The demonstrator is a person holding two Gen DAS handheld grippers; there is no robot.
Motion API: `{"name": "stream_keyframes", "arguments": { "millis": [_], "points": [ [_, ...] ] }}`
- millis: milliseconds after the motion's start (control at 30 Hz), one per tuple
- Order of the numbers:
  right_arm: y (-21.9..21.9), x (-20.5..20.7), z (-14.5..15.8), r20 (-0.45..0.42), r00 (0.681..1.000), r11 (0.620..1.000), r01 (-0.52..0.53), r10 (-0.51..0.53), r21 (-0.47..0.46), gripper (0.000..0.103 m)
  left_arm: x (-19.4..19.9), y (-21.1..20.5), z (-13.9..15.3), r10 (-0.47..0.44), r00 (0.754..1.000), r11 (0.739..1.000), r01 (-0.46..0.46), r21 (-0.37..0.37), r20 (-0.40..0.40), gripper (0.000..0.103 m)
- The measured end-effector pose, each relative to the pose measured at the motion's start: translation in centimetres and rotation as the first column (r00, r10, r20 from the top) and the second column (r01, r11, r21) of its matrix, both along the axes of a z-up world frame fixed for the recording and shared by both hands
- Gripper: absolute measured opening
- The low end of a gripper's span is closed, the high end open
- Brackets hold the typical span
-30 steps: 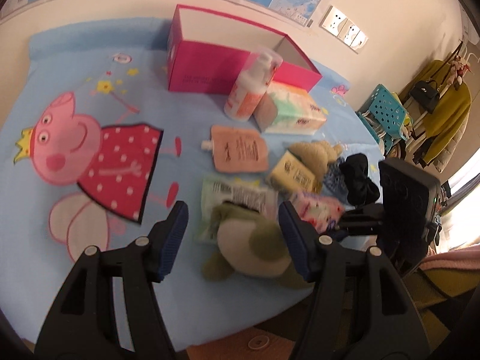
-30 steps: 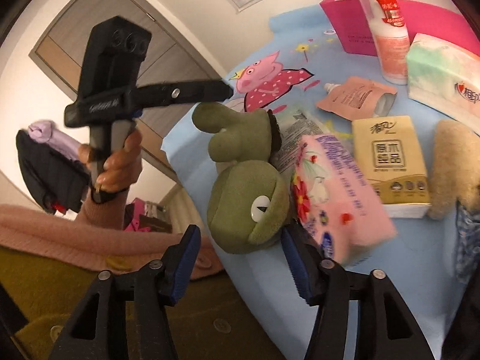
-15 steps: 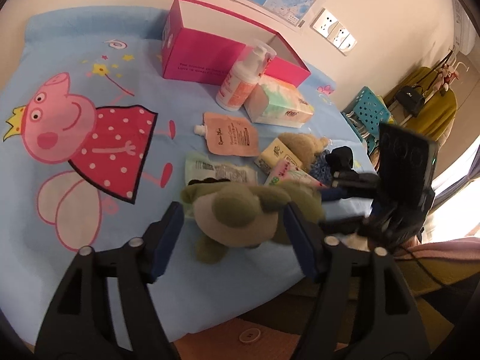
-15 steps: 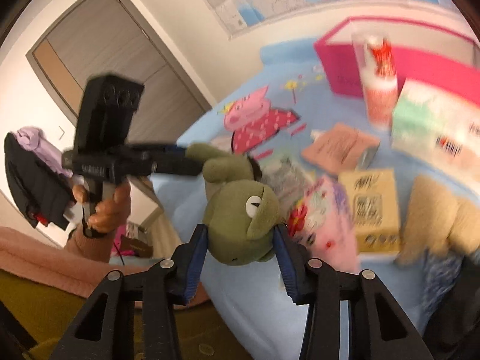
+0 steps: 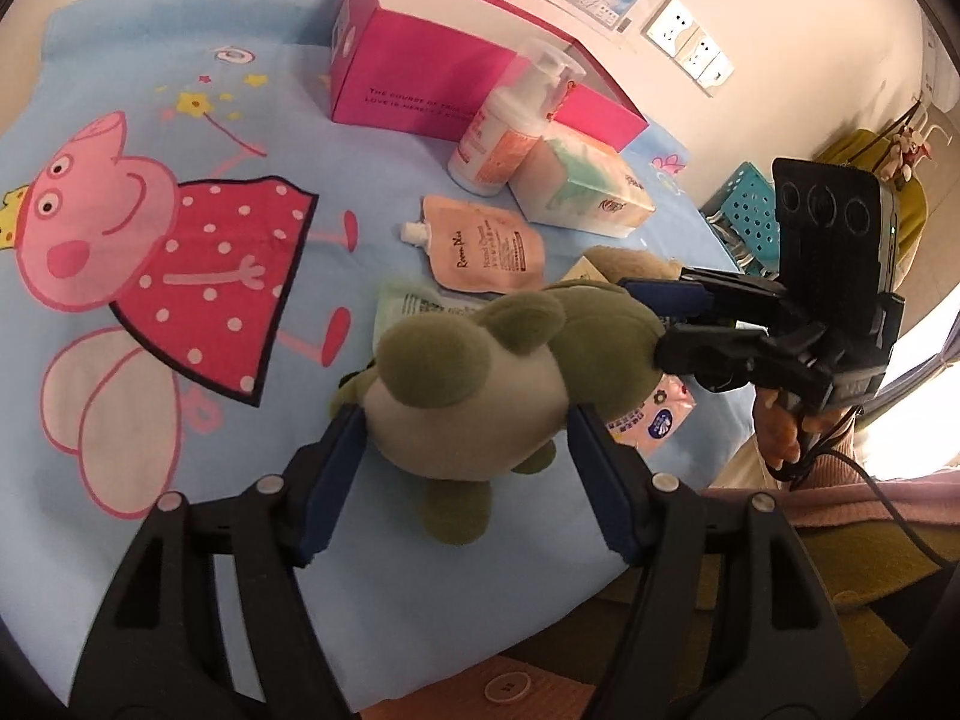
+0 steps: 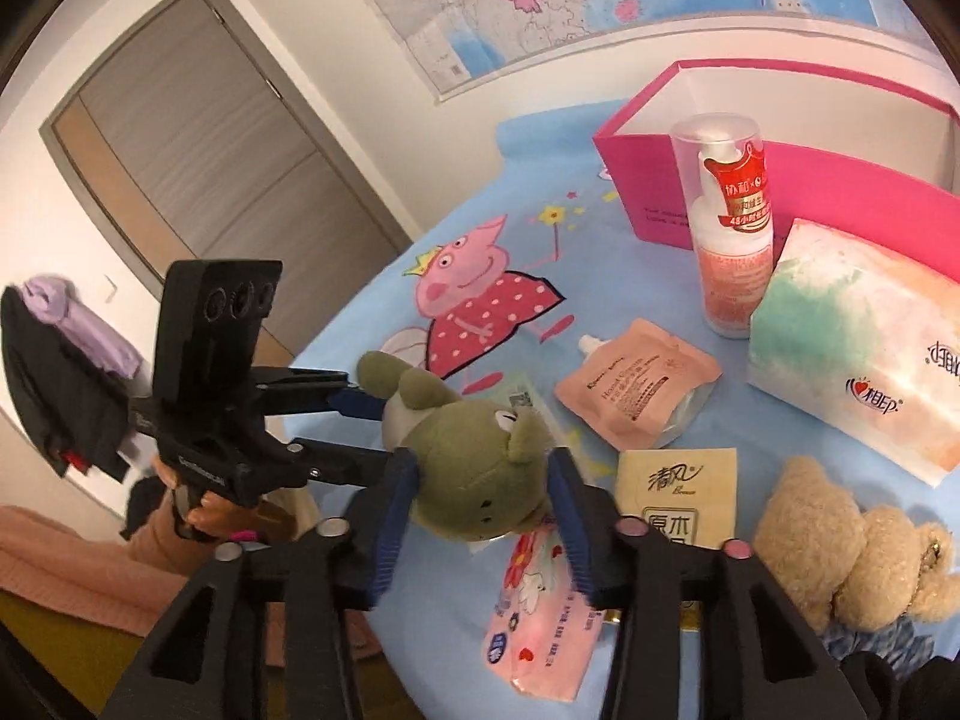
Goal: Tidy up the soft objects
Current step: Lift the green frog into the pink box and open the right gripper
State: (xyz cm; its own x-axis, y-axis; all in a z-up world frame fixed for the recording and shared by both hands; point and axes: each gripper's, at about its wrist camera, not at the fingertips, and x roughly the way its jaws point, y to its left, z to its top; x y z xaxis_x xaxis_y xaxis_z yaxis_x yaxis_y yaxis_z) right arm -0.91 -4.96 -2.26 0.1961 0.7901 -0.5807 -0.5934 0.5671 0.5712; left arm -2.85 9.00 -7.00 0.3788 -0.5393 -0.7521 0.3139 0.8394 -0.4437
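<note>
The green frog plush (image 5: 480, 372) hangs above the blue sheet's (image 5: 180, 90) near edge, head clamped in my right gripper (image 6: 480, 516), body lengthwise between my left gripper's (image 5: 465, 474) open, just-narrowed jaws, pink box (image 5: 420, 84) far beyond.

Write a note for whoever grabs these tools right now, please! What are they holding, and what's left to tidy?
Right tool: closed on the green frog's head, jaws just been opening.
Left tool: around the frog's body, jaws just been opening; grip unclear.
Things: teddy bear and pink tissue pack lie on the blue sheet; pink box stands behind.
Done: frog picked up.
Left: probably frog, then bear, into the box.
</note>
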Motion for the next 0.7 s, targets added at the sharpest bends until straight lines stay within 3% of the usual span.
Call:
{"name": "stream_keyframes", "arguments": {
  "millis": [167,300,500,700],
  "points": [
    [1.1,-0.3,-0.4,0.007,1.0,0.999,-0.026,0.026,-0.037,0.055,0.6,-0.1,-0.9,0.012,0.999,1.0,-0.013,-0.011,-0.035,0.07],
    [1.0,-0.2,-0.3,0.034,0.999,0.999,-0.017,0.018,-0.05,0.051,0.7,-0.3,-0.3,0.019,1.0,1.0,-0.019,-0.004,-0.017,0.07],
    [-0.3,0.6,1.8,0.093,0.996,1.0,0.005,-0.004,-0.012,0.051,1.5,-0.9,3.3,0.028,0.998,1.0,-0.028,-0.002,0.062,0.07],
    [-2.4,2.3,6.3,0.203,0.978,0.998,0.042,-0.048,0.036,0.05,3.3,-1.8,8.3,0.016,0.982,0.999,-0.024,0.036,0.19,0.07]
  ]
}}
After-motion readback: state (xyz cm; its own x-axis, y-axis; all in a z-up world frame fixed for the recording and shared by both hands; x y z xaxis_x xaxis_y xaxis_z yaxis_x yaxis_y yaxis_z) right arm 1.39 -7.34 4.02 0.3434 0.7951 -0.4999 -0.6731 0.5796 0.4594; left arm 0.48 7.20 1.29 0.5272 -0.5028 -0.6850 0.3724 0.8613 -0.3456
